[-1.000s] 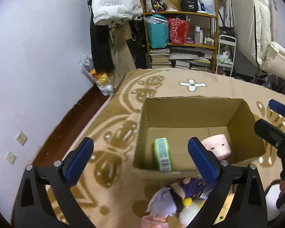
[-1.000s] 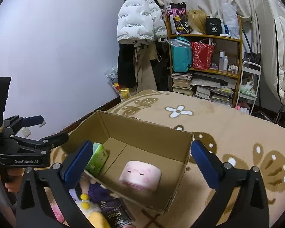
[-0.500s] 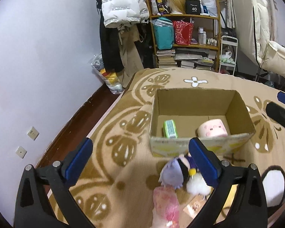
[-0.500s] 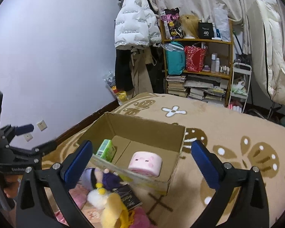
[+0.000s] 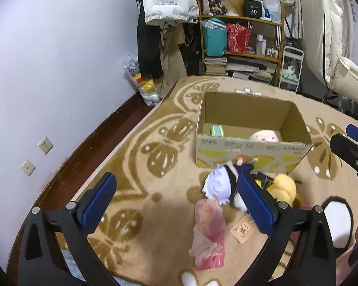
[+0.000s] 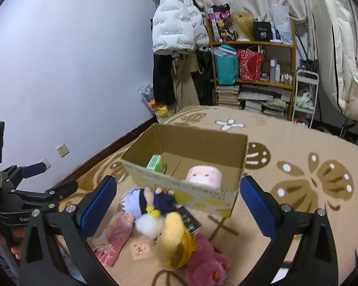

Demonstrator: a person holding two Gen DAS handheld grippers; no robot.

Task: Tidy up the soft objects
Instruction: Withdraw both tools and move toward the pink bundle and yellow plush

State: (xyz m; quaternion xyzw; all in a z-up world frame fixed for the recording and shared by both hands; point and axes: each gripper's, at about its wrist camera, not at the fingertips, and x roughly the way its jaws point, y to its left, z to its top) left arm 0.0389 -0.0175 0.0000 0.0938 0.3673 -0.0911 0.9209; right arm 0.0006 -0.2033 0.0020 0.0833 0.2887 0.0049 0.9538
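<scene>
An open cardboard box (image 5: 250,150) (image 6: 179,188) stands on the patterned rug. Inside it are a green pack (image 5: 217,130) (image 6: 155,162) and a pink square plush (image 5: 265,136) (image 6: 204,176). In front of the box lie a white-haired doll in purple (image 5: 220,186) (image 6: 145,200), a yellow plush (image 5: 284,187) (image 6: 174,240), a pink plush (image 6: 202,262) and a pink packet (image 5: 208,233) (image 6: 114,238). My left gripper (image 5: 179,205) is open and empty above the rug, near the doll. My right gripper (image 6: 179,205) is open and empty above the toy pile.
A black booklet (image 6: 191,221) and a small card (image 6: 140,250) lie among the toys. A purple wall with sockets (image 5: 45,145) runs along the left. A cluttered shelf (image 5: 241,45), hanging coats (image 6: 179,31) and a white cart (image 6: 305,95) stand at the back.
Both grippers have pulled back and up from the box, so the toy pile in front of it now shows. Both stay open and empty.
</scene>
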